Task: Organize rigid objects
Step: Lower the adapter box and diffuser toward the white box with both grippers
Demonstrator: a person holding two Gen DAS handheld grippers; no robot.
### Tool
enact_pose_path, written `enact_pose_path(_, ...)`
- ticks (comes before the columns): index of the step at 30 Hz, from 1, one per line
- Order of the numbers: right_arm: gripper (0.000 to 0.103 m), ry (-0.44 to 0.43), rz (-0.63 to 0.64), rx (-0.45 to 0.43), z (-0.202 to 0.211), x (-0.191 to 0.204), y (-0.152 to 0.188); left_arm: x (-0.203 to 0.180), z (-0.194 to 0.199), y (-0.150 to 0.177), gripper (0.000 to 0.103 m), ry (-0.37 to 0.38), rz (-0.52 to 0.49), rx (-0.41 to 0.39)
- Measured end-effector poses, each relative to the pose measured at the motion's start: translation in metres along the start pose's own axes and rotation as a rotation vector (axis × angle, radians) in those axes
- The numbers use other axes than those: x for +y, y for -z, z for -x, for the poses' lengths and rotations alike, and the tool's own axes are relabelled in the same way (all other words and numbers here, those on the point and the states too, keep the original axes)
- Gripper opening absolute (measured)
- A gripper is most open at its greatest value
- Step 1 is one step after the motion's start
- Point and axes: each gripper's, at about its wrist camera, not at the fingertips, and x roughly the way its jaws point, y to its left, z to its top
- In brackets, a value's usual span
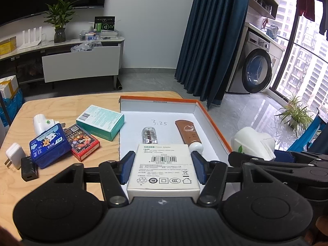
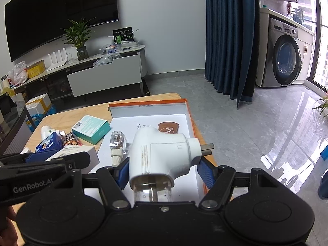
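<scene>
My left gripper is shut on a white adapter box, its blue pads pressing both sides, above the near end of a white tray with an orange rim. Inside the tray lie a clear small bottle and a brown tube. My right gripper is shut on a white plug-in vaporizer with a clear bottle at its base, held over the tray's near right part. That vaporizer also shows at the right of the left wrist view.
On the wooden table left of the tray lie a teal box, a red card deck, a blue tin, a second white plug-in device, a white charger and a black adapter.
</scene>
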Motion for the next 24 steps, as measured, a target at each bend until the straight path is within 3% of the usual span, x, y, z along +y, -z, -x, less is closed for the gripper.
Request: enact_pose_path(24,0.081,-0.002,0.002,0.006,0.0011,-0.0031,-0.0019,0.0016,0.0,-0.0003,0.06,0.001,0.007,0.002)
